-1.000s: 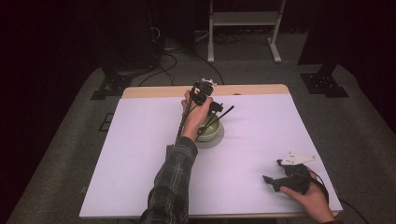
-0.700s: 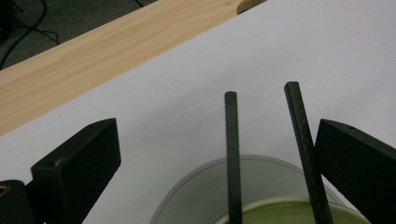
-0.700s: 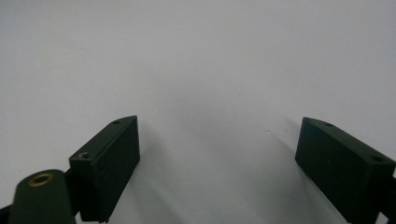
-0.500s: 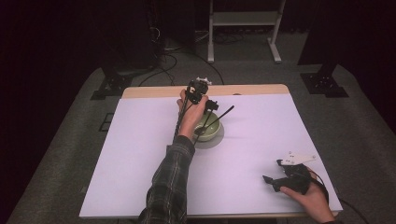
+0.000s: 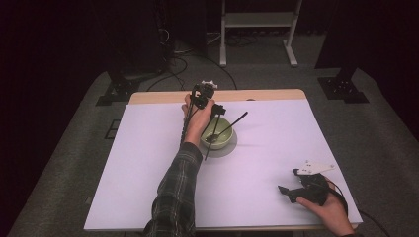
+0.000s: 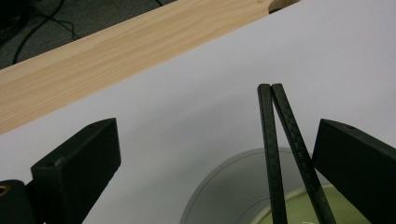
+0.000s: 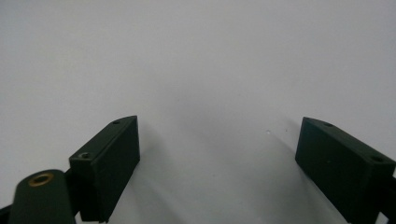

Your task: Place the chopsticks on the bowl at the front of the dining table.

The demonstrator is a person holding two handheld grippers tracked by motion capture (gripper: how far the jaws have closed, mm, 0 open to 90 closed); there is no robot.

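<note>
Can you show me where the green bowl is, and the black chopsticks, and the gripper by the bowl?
green bowl (image 5: 221,138), high view, on its front rim.
black chopsticks (image 6: 272,140), left gripper view, on the middle of the left stick.
left gripper (image 5: 213,109), high view, between its open jaws above the bowl.

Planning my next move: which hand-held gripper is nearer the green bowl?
Left. The left hand-held gripper hovers at the bowl's far rim, jaws open beside the chopsticks. The right hand-held gripper rests open near the table's near-right corner.
</note>
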